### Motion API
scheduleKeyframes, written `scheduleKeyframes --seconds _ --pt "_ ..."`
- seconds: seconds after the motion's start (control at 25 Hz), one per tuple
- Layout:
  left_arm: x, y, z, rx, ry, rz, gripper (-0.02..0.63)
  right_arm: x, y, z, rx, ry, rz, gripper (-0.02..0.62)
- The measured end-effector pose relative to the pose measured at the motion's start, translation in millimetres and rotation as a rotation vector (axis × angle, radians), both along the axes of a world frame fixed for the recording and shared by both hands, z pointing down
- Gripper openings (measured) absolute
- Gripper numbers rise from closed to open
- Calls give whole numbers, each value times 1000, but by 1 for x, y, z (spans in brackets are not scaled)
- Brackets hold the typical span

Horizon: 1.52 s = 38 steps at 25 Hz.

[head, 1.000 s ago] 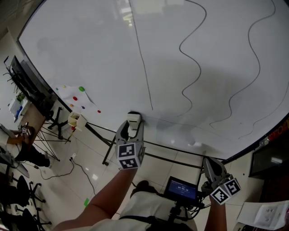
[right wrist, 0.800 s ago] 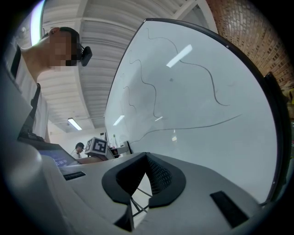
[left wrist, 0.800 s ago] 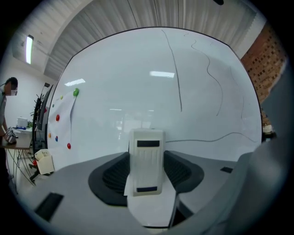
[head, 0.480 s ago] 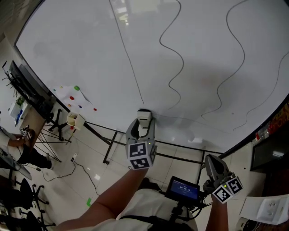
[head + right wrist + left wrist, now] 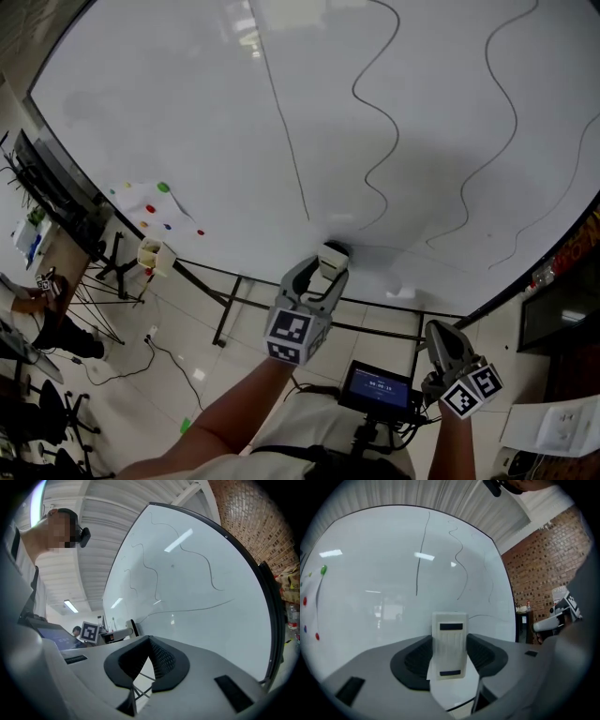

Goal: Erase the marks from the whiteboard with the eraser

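Now the eraser [image 5: 332,257] stands pinched between the jaws of the left gripper [image 5: 322,269], which clamp its two long sides. It is held at the lower part of the whiteboard [image 5: 169,103], just under the bottom ends of the nearest lines. In the left gripper view it is a pale, ribbed block with a dark slot near each end, its far end pointing at the whiteboard. Whether that end already touches the surface cannot be told.

By the look of it the wiping has barely begun. The straight line [image 5: 286,131], the first wavy line [image 5: 380,122], the second wavy line [image 5: 497,122] and a faint curve [image 5: 572,178] towards the whiteboard's right edge all read as unbroken, with only a greyish smudge beside the eraser. The next move probably calls for setting the eraser's pad flat against the whiteboard and sweeping up along a line with steady pressure, keeping the grip square so the block does not twist.

Below the whiteboard's bottom edge, towards its right, the right gripper [image 5: 441,345] hangs idle. Its jaws are pressed tip to tip with nothing between them. A small screen [image 5: 375,387] glows beneath the whiteboard.
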<state>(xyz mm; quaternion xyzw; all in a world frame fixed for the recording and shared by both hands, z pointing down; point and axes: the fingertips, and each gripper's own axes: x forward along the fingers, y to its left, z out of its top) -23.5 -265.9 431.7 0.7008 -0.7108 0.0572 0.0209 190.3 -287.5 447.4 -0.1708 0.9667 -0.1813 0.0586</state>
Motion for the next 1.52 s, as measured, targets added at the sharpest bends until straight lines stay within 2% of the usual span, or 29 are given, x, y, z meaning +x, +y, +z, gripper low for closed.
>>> scheduleKeyframes --seconds 0.08,0.28,0.36,0.52,0.68,1.08,1.36,1.52 --pt "-15 8 3 -8 18 -28 259 -7 3 -4 6 9 13 8" --pt "-68 32 -2 5 5 -196 259 -18 13 -15 14 35 62 7" --pt "-83 30 -6 23 4 -227 259 -26 13 -16 26 46 77 8" --pt "-87 13 -10 49 -35 -227 259 -37 12 -18 55 64 107 8" --pt "-77 15 -3 68 -73 -211 261 -31 26 -15 62 94 149 8" --pt "-72 17 4 58 -68 -161 260 -27 44 -25 106 117 214 7" --pt "-68 15 1 64 -67 -194 261 -17 33 -23 97 92 218 8" --pt "-64 15 4 53 -26 -248 261 -8 27 -17 79 79 189 8"
